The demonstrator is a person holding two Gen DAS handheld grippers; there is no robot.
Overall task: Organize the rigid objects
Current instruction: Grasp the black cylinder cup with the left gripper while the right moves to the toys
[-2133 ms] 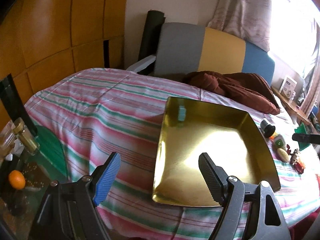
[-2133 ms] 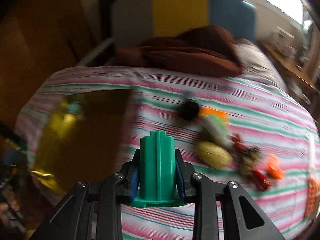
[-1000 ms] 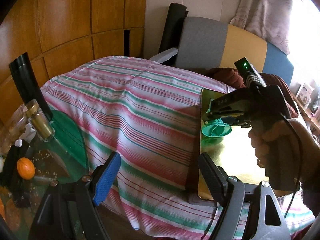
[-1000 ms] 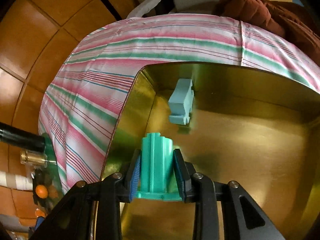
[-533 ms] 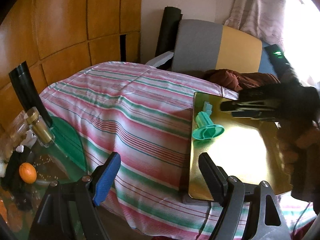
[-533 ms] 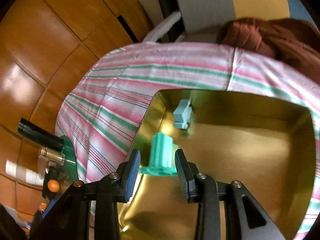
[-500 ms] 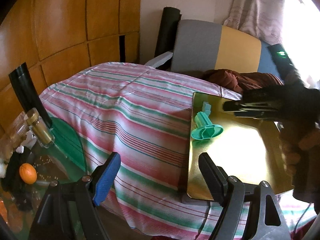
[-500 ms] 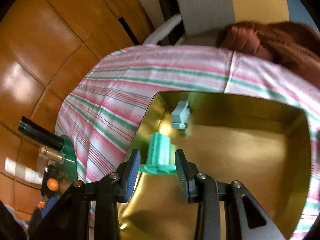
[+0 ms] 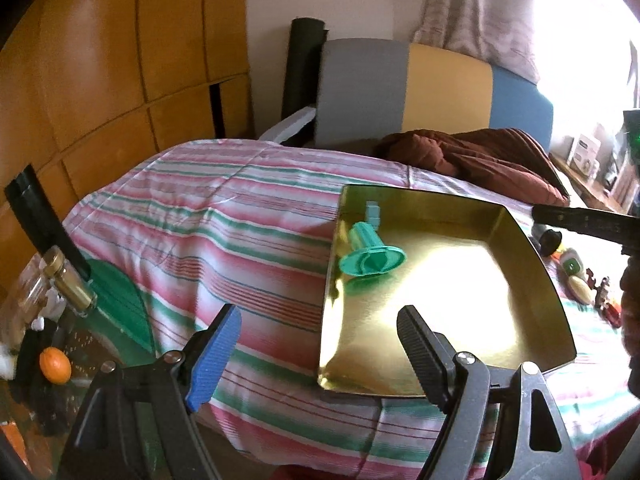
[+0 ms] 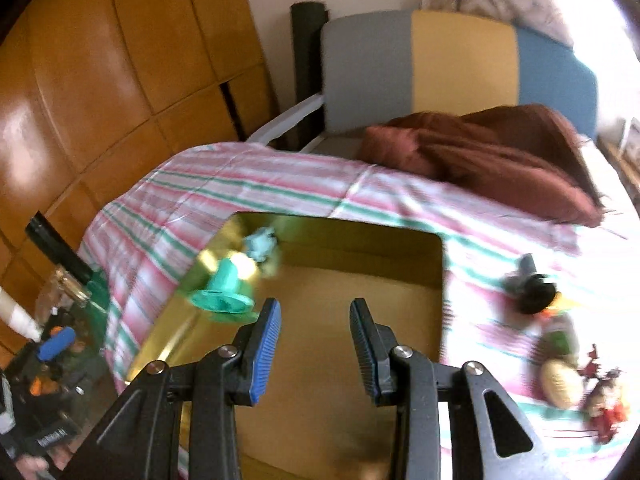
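A gold tray lies on the striped bed; it also shows in the right wrist view. In its far left corner lie a green plastic piece with a round flange and a small light-blue block. My left gripper is open and empty, low at the tray's near left corner. My right gripper is open and empty above the tray's near part. Right of the tray lie a black knob, a cream oval piece and small red toys.
A brown blanket is bunched at the bed's head before a grey, yellow and blue headboard. A glass side table at the left holds a small bottle, an orange and clutter. Wood panels line the left wall.
My right gripper carried the green piece to the tray, opened and let it go in the far left corner, then drew back and turned right. The left gripper stayed open.
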